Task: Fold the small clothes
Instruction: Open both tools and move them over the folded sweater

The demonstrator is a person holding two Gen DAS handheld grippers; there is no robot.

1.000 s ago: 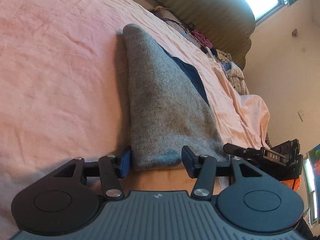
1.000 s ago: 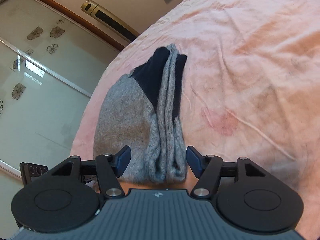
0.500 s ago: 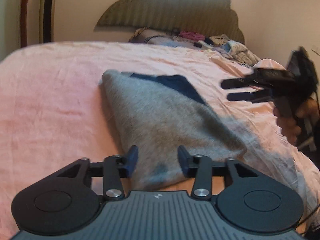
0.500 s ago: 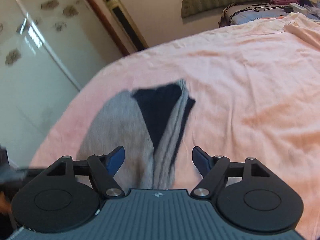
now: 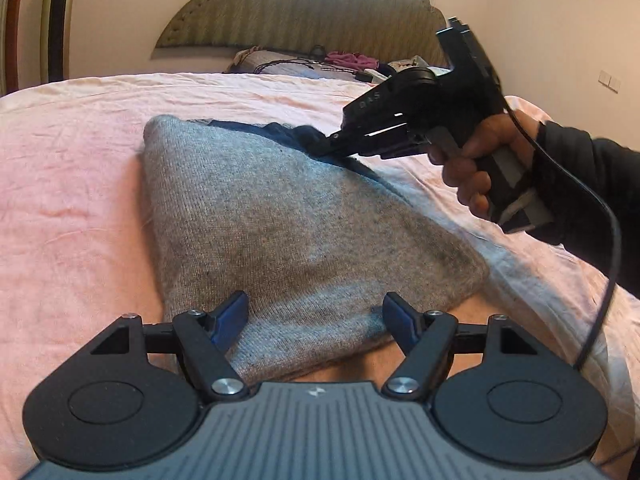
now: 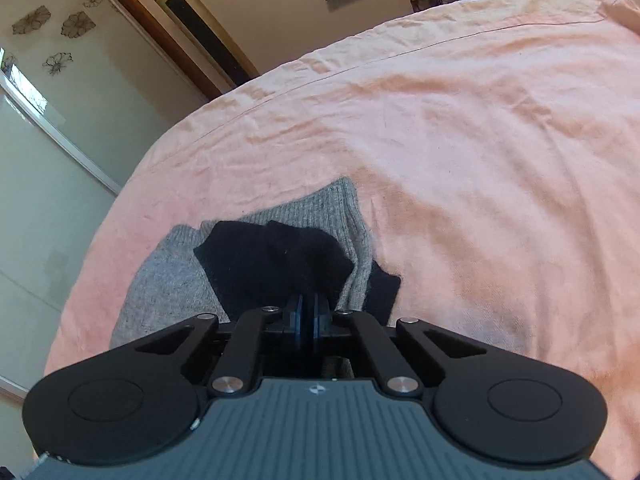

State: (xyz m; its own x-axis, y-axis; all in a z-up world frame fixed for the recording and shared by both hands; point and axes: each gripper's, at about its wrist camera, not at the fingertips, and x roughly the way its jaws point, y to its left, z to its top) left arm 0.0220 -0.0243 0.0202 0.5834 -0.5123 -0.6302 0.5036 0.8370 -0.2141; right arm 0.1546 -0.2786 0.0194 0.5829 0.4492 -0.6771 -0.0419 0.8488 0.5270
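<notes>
A folded grey knit garment (image 5: 288,220) with a dark navy part (image 6: 276,264) lies on the pink bedsheet (image 5: 68,184). My left gripper (image 5: 314,316) is open, its fingers astride the garment's near grey edge. My right gripper (image 6: 307,304) is shut on the navy part at the garment's far end; in the left wrist view it (image 5: 332,142) pinches that navy edge (image 5: 304,136), held by a hand coming in from the right.
A padded headboard (image 5: 304,8) stands at the back, with a heap of clothes and cables (image 5: 320,62) below it. A sliding wardrobe door (image 6: 36,128) with flower prints and a tall gold-trimmed post (image 6: 200,28) stand past the bed's left edge.
My right gripper has moved from the garment's near end to its navy far end and shut on it. My left gripper has levelled out and opened wider over the grey edge.
</notes>
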